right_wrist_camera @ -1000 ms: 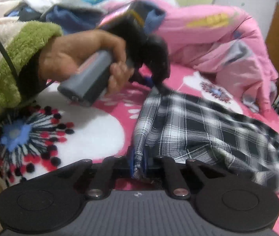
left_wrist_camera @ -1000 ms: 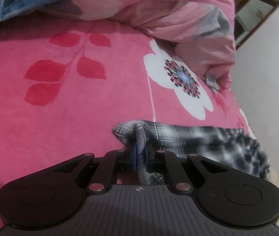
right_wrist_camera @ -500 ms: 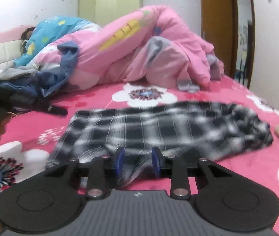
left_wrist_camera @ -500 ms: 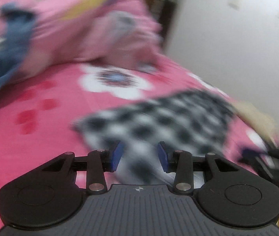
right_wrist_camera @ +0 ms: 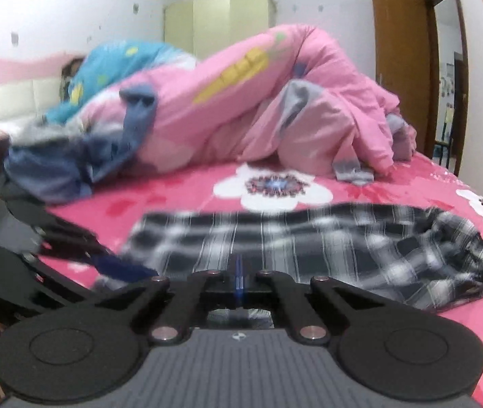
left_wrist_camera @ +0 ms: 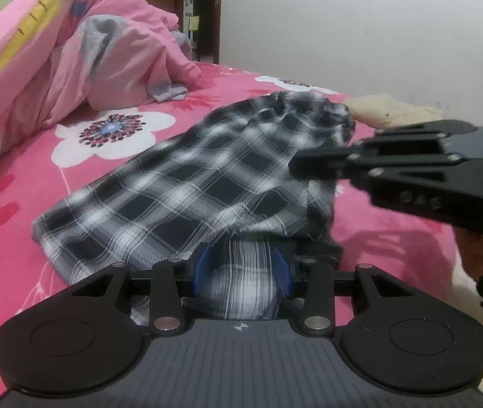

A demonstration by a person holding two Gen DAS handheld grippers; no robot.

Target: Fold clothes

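L gripper [left_wrist_camera: 241, 267] fingers apart; R gripper [right_wrist_camera: 239, 277] prob. closed.

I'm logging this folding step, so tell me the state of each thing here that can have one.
Plaid garment: lying on the bed, partly folded, far end bunched.
Left tongs: open, plaid cloth between the pads, not pinched.
Right tongs: shut; whether they pinch cloth cannot be told.
Pink quilt: heaped and crumpled.
Door: open.
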